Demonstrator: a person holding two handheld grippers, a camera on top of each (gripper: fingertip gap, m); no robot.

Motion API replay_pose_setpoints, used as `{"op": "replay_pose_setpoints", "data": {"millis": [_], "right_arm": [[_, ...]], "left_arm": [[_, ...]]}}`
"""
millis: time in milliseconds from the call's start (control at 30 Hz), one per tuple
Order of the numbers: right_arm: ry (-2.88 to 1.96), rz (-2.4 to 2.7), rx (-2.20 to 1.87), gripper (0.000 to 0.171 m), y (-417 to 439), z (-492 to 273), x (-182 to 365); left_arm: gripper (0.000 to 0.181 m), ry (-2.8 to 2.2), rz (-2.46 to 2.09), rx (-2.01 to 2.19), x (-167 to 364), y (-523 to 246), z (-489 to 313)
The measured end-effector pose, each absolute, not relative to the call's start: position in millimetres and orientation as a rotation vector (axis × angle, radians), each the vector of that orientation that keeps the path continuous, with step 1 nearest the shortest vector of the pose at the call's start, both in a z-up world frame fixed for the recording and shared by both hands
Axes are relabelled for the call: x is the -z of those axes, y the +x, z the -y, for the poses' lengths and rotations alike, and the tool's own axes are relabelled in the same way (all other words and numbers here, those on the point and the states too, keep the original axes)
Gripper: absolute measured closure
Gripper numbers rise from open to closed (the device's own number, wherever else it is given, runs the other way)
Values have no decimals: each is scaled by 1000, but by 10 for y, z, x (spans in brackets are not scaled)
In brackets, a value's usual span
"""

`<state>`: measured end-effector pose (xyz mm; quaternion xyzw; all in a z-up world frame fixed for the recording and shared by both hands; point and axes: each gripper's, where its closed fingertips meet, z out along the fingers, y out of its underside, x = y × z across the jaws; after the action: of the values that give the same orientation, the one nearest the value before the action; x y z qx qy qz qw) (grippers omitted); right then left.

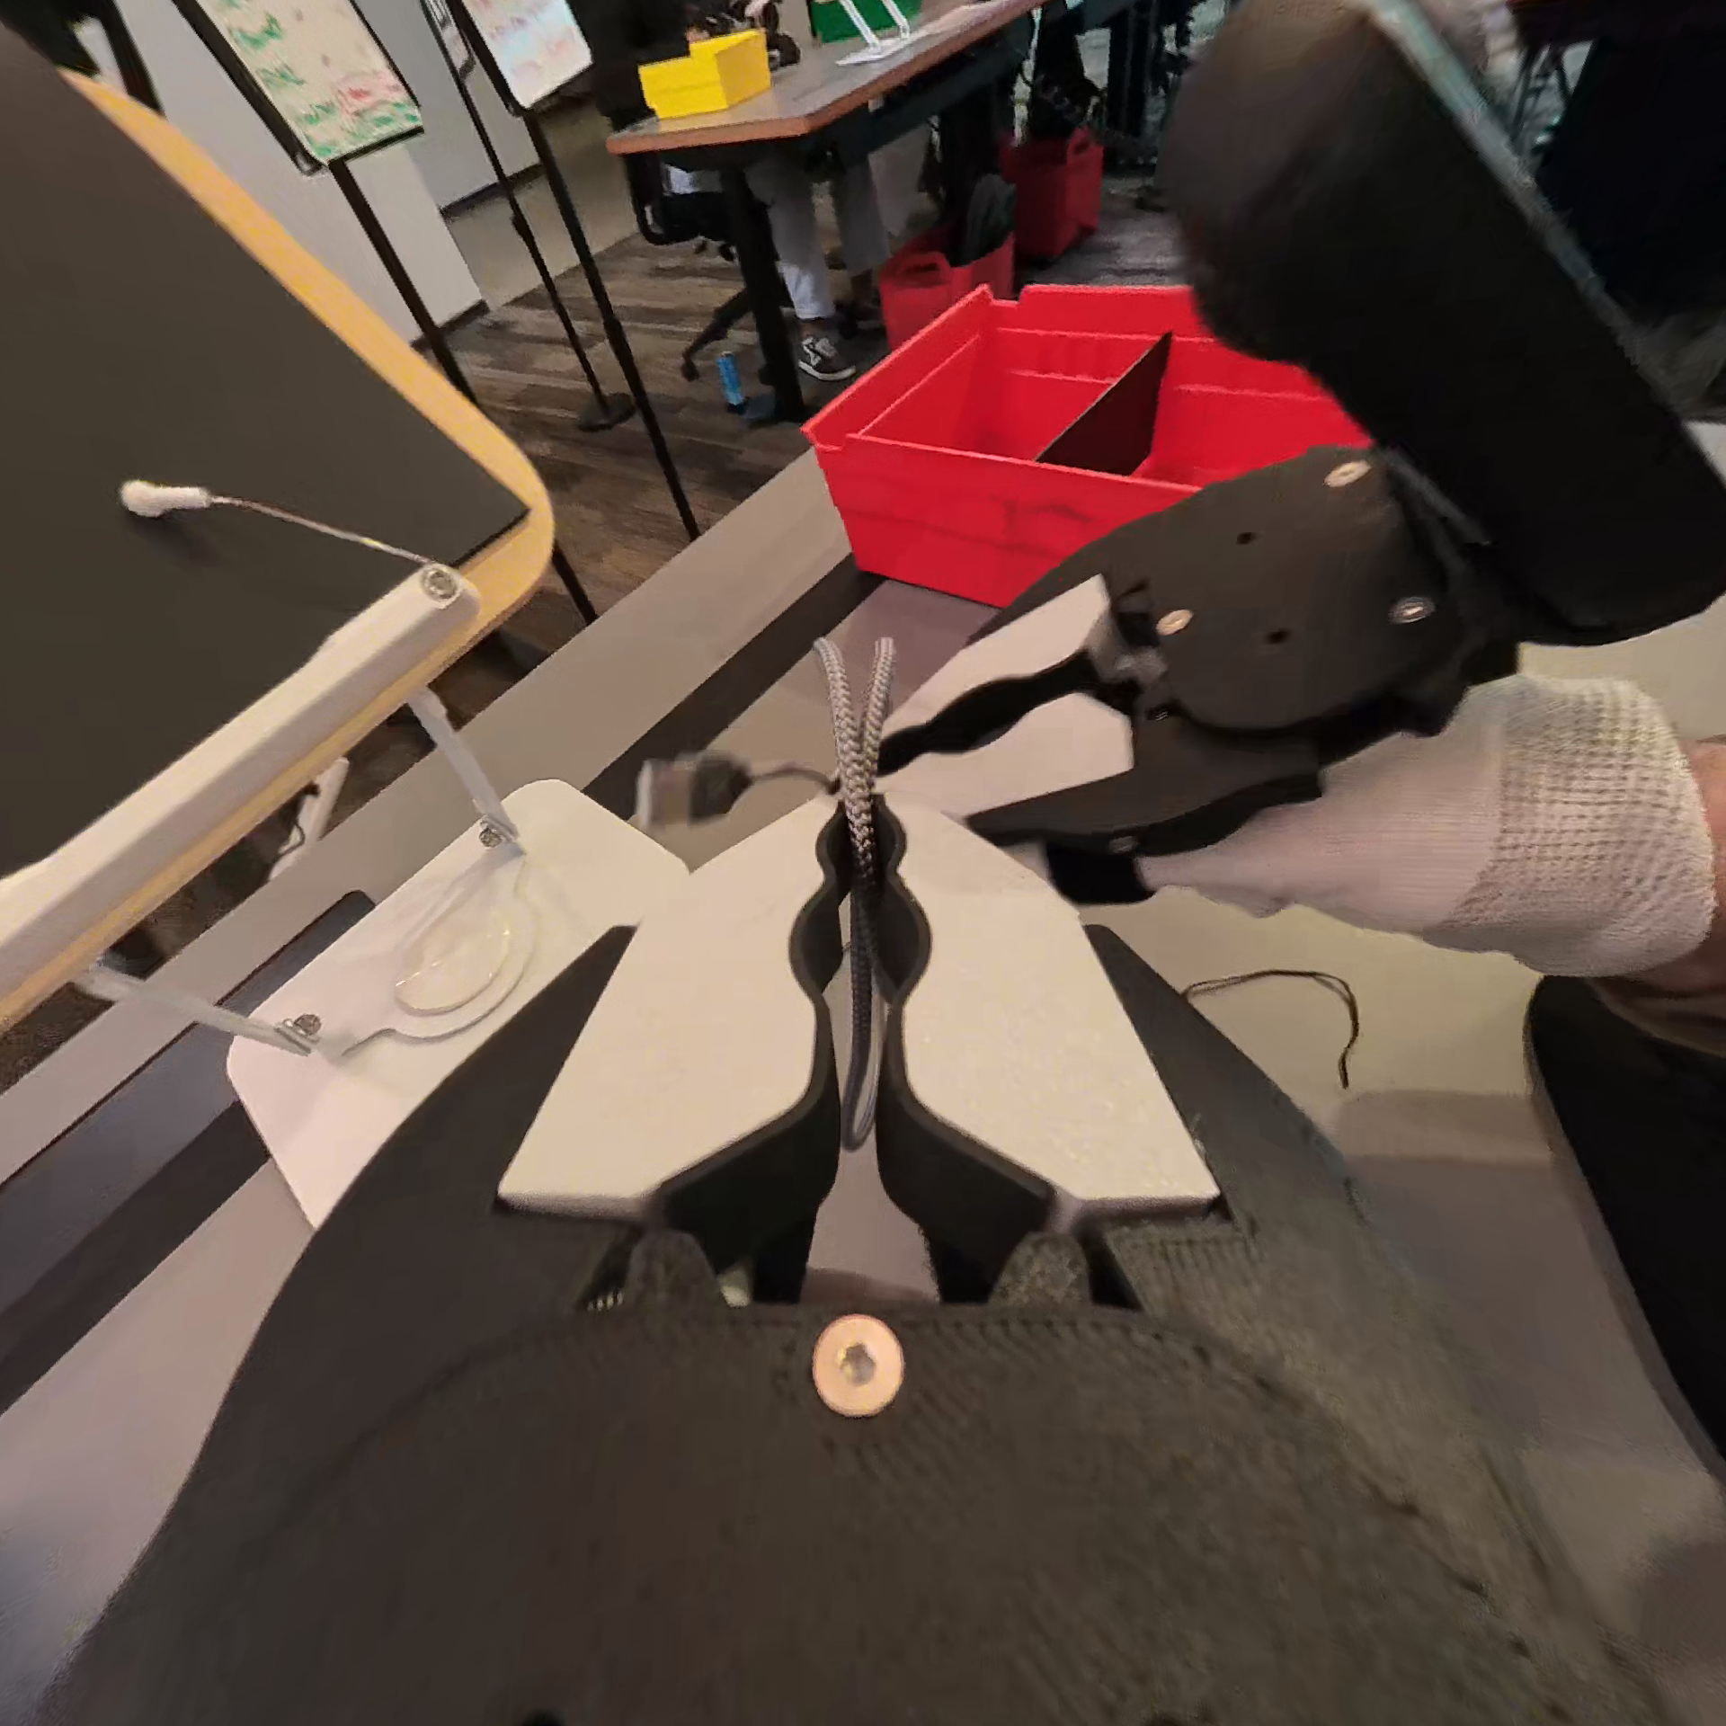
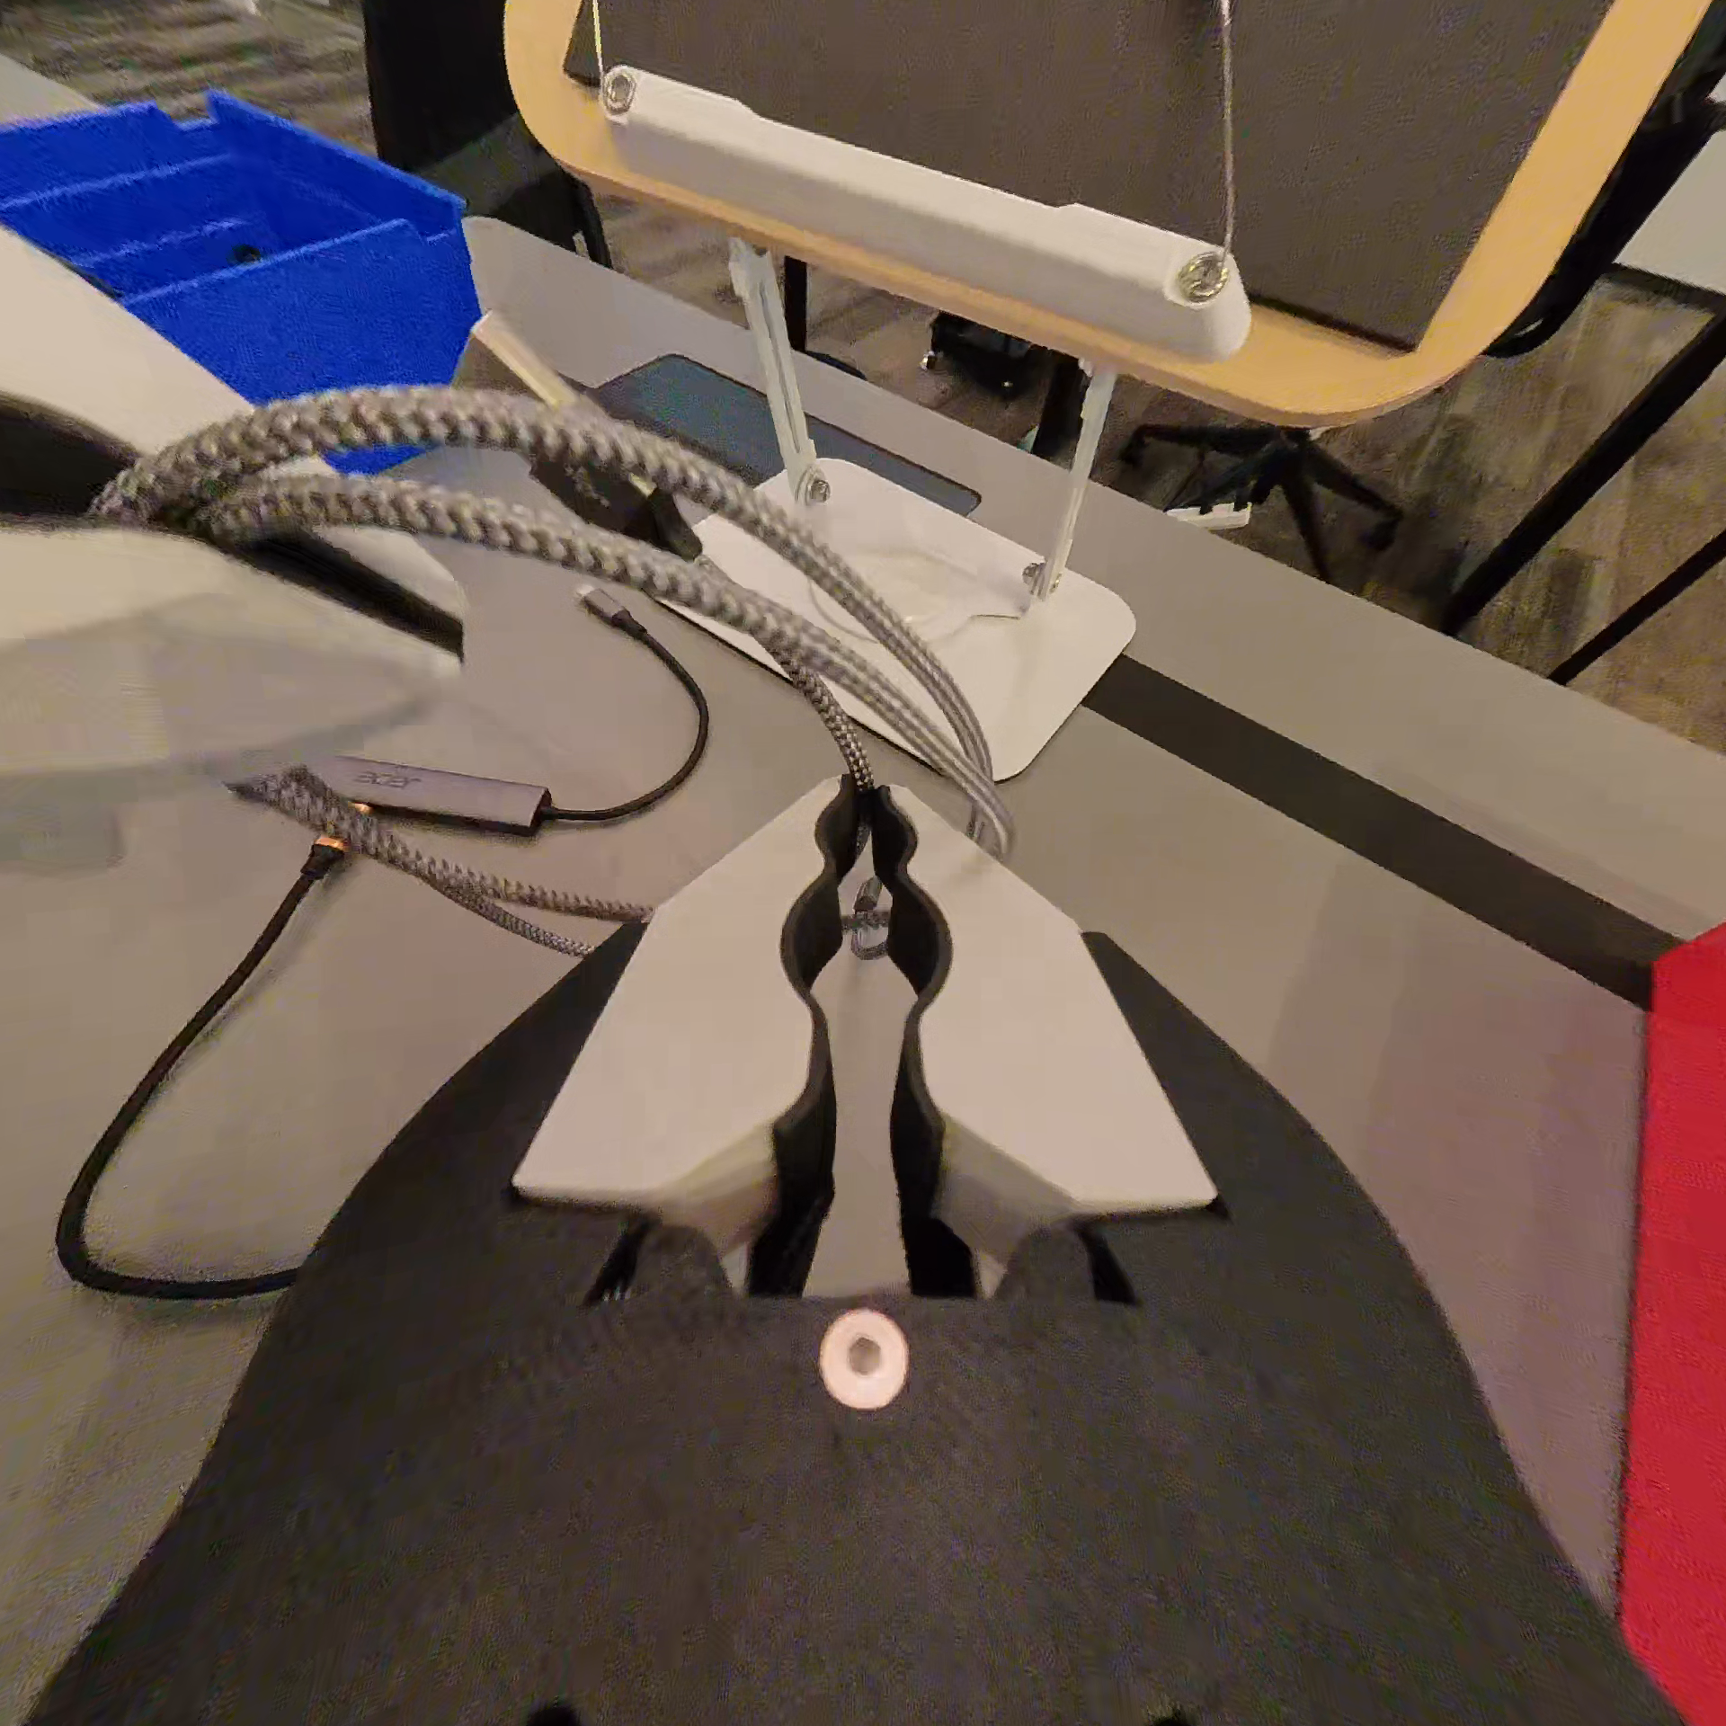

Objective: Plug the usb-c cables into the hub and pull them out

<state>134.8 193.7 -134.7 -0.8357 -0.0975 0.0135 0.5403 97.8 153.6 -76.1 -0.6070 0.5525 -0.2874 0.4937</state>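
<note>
Fingers [image 1: 920,934] of L gripper [image 1: 857,831] pinch doubled braided cable [image 1: 855,710], centre frame; R gripper [image 2: 864,803] clamps cable too. Hub [image 2: 430,789] on bench [image 2: 1308,934], mid-left.

The left tool [image 1: 860,864] has its jaws pressed nearly together, its wavy black pads [image 1: 814,943] clamped on a doubled braided cable [image 1: 857,747] that runs out past the tips. The right tool [image 2: 864,808] is likewise closed at the tips, pinching a braided cable. In the left wrist view the right tool [image 1: 897,747] reaches in from the right, tips close to the left tool's, held in a white-gloved hand [image 1: 1532,822].
</note>
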Motion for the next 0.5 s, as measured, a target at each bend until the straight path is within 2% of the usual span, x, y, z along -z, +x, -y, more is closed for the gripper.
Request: {"op": "replay_pose_setpoints", "data": {"millis": [167,267,500], "right_arm": [[-2149,342,-131,171,1108,-2074,1660],[-2122,483,-128,143,970,-1974,1614],[-1807,679,-96,100,820,-1567,1109]], "left_arm": [[179,-1447,-1390,714,759,1069,-1416],[179,-1512,-1412,748,755,1000,-1564],[179,-1621,-1456,828,649,858,-1888]]}}
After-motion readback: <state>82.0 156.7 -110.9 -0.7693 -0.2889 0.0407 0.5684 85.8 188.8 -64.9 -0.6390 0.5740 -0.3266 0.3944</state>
